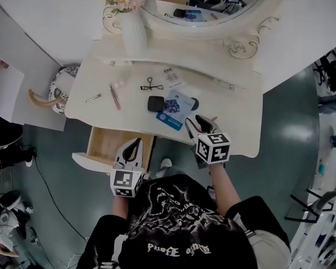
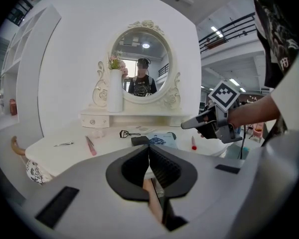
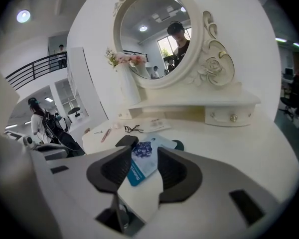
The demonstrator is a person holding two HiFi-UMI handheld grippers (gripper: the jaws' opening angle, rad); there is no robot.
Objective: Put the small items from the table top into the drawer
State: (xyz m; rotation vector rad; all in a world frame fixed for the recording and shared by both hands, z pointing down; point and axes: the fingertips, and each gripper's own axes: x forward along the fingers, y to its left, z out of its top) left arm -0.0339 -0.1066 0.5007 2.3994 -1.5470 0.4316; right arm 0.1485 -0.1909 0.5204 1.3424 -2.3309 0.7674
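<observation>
Small items lie on the white dressing table [image 1: 235, 108]: tweezers [image 1: 93, 98], a pink stick [image 1: 115, 97], an eyelash curler [image 1: 151, 85], a black compact [image 1: 155, 103], a blue sachet [image 1: 175, 110] and a red lipstick [image 1: 213, 118]. The wooden drawer [image 1: 96, 142] stands pulled out below the table's front left. My left gripper [image 1: 135, 143] hangs over the drawer's right end, shut and empty [image 2: 149, 151]. My right gripper [image 1: 193, 121] is open over the table's front edge; the blue sachet [image 3: 142, 158] shows through the gap between its jaws, untouched.
A white vase of flowers [image 1: 134, 27] and an oval mirror [image 1: 213, 4] stand at the back. A small raised shelf with knobs [image 3: 229, 114] runs under the mirror. A patterned stool [image 1: 59, 88] sits left of the table. A person's reflection shows in the mirror.
</observation>
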